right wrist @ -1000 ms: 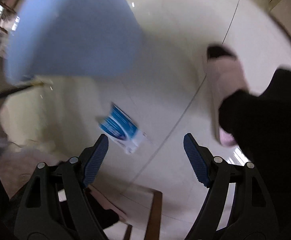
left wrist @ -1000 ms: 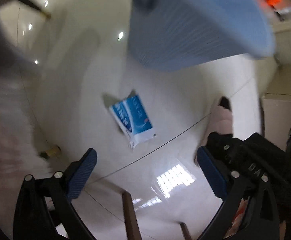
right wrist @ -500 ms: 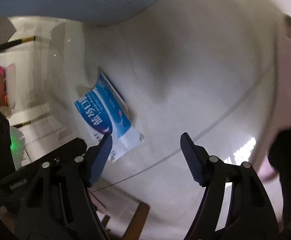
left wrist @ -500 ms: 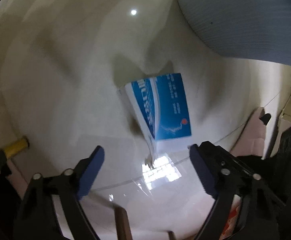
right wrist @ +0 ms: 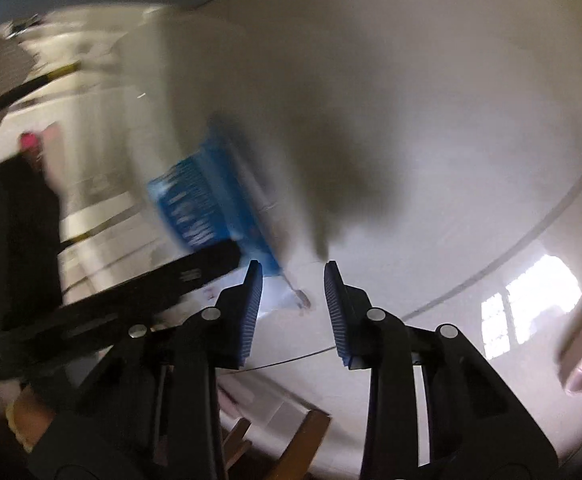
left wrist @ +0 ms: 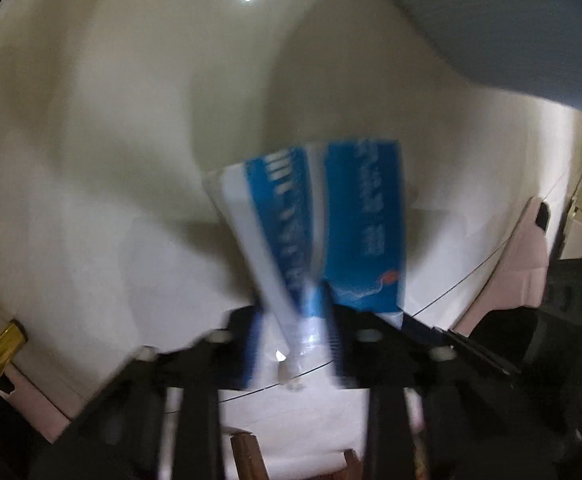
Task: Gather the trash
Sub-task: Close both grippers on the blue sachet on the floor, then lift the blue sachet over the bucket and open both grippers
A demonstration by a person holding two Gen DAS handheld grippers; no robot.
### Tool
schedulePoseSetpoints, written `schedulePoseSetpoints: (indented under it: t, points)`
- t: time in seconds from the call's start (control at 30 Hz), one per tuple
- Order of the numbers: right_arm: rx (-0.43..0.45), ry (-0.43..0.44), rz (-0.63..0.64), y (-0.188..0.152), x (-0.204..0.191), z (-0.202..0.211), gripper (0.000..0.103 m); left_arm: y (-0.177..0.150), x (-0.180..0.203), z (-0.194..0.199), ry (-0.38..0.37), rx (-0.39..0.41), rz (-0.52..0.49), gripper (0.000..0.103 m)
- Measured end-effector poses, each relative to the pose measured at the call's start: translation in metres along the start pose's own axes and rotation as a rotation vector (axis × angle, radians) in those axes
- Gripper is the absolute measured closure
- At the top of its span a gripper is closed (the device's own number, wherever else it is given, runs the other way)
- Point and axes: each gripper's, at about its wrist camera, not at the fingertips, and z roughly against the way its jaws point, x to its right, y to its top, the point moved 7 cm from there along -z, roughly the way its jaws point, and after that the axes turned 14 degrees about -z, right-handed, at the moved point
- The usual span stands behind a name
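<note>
The wrapper (left wrist: 323,232) lies on the floor (left wrist: 131,160), its near end between the left hand-held gripper (left wrist: 291,336) pads.

Glossy cream tiled floor (left wrist: 139,128) with 1 blue-and-white wrapper (left wrist: 347,232) on it.

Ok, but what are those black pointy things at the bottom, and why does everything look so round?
Those are two hand-held claws, one for each hand. Each has a small camera looking along its two fingers, and that lens bends the picture round. One picture is from the left claw, the other from the right claw. On the shiny pale floor lies a blue and white packet, a bit of trash. Both claws have just been closing. The packet's end sits between the left claw's fingers, but the blur hides whether they pinch it yet. The right claw is open and holds nothing.
</note>
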Motion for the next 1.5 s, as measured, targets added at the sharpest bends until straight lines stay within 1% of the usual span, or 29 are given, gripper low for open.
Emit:
schedulePoseSetpoints:
  t: [0.03, 0.07, 0.1, 0.17, 0.23, 0.3, 0.37, 0.43, 0.53, 0.57, 0.67, 0.73, 0.8, 0.87, 0.9, 0.97, 1.0, 1.03, 1.07, 1.13, 1.17, 1.27, 1.3, 1.33, 1.37, 1.4, 1.43, 1.47, 1.5]
  points:
    - [-0.006, 0.002, -0.001, -0.001, 0.001, 0.001, 0.075, 0.001, -0.001, 0.003, -0.004, 0.005, 0.001, 0.086]
    - [-0.025, 0.007, -0.002, -0.003, 0.000, 0.001, 0.078, 0.003, -0.005, 0.010, 0.012, 0.010, -0.009, 0.088]
    - [-0.036, -0.019, 0.014, -0.006, -0.001, 0.003, 0.086, 0.003, -0.005, 0.015, 0.019, 0.010, -0.023, 0.090]
    - [-0.042, -0.019, 0.046, -0.013, -0.010, 0.014, 0.090, -0.003, 0.001, 0.026, 0.017, 0.012, -0.042, 0.092]
    - [-0.042, -0.039, 0.066, -0.021, -0.018, 0.030, 0.092, -0.002, 0.005, 0.042, 0.022, 0.012, -0.071, 0.093]
    - [-0.016, -0.068, 0.091, -0.031, -0.024, 0.059, 0.093, -0.003, 0.014, 0.062, -0.010, 0.030, -0.080, 0.093]
    - [0.017, -0.085, 0.094, -0.039, -0.025, 0.089, 0.094, -0.008, 0.024, 0.084, -0.033, 0.058, -0.117, 0.093]
    - [0.054, -0.111, 0.093, -0.050, -0.023, 0.119, 0.094, -0.015, 0.046, 0.110, -0.049, 0.088, -0.167, 0.093]
    - [0.111, -0.158, 0.108, -0.069, -0.024, 0.167, 0.094, -0.029, 0.073, 0.141, -0.110, 0.117, -0.181, 0.093]
    - [0.131, -0.171, 0.112, -0.077, -0.026, 0.180, 0.094, -0.042, 0.086, 0.141, -0.127, 0.122, -0.184, 0.093]
    - [0.202, -0.201, 0.129, -0.103, -0.022, 0.228, 0.094, -0.056, 0.118, 0.170, -0.168, 0.147, -0.249, 0.093]
    - [0.246, -0.193, 0.120, -0.111, -0.022, 0.255, 0.094, -0.062, 0.133, 0.197, -0.179, 0.179, -0.298, 0.093]
    - [0.303, -0.172, 0.133, -0.120, -0.028, 0.288, 0.094, -0.065, 0.143, 0.223, -0.199, 0.220, -0.315, 0.093]
    - [0.343, -0.163, 0.158, -0.122, -0.047, 0.301, 0.094, -0.067, 0.150, 0.250, -0.217, 0.261, -0.329, 0.093]
    - [0.361, -0.157, 0.169, -0.124, -0.050, 0.309, 0.094, -0.072, 0.165, 0.255, -0.215, 0.284, -0.340, 0.093]
    - [0.410, -0.132, 0.195, -0.123, -0.063, 0.329, 0.094, -0.069, 0.169, 0.290, -0.198, 0.348, -0.367, 0.093]
    - [0.431, -0.117, 0.206, -0.119, -0.071, 0.334, 0.094, -0.066, 0.168, 0.305, -0.194, 0.372, -0.370, 0.093]
    - [0.447, -0.104, 0.217, -0.113, -0.078, 0.350, 0.094, -0.065, 0.167, 0.317, -0.187, 0.392, -0.373, 0.093]
    - [0.465, -0.091, 0.229, -0.111, -0.094, 0.352, 0.094, -0.060, 0.165, 0.337, -0.174, 0.420, -0.378, 0.093]
    - [0.499, -0.064, 0.261, -0.102, -0.112, 0.373, 0.094, -0.046, 0.173, 0.368, -0.142, 0.470, -0.387, 0.093]
    - [0.516, -0.046, 0.275, -0.097, -0.126, 0.383, 0.094, -0.043, 0.206, 0.359, -0.128, 0.487, -0.391, 0.093]
    - [0.559, 0.002, 0.306, -0.082, -0.155, 0.408, 0.093, -0.026, 0.210, 0.400, -0.093, 0.550, -0.390, 0.092]
    - [0.571, 0.014, 0.311, -0.072, -0.156, 0.410, 0.090, -0.023, 0.217, 0.404, -0.086, 0.567, -0.385, 0.091]
    - [0.587, 0.026, 0.316, -0.067, -0.165, 0.418, 0.090, -0.013, 0.247, 0.396, -0.072, 0.581, -0.375, 0.090]
    - [0.610, 0.030, 0.324, -0.062, -0.173, 0.424, 0.086, -0.005, 0.243, 0.412, -0.038, 0.593, -0.351, 0.076]
    - [0.661, 0.001, 0.311, -0.052, -0.177, 0.434, 0.079, 0.000, 0.245, 0.420, 0.026, 0.594, -0.312, 0.046]
    - [0.684, -0.013, 0.293, -0.049, -0.178, 0.440, 0.055, 0.009, 0.245, 0.424, 0.110, 0.591, -0.254, 0.030]
    - [0.699, -0.013, 0.261, -0.043, -0.177, 0.447, 0.036, 0.015, 0.234, 0.434, 0.158, 0.597, -0.196, 0.015]
    - [0.701, 0.006, 0.232, -0.038, -0.175, 0.454, 0.027, 0.018, 0.228, 0.443, 0.138, 0.606, -0.178, 0.015]
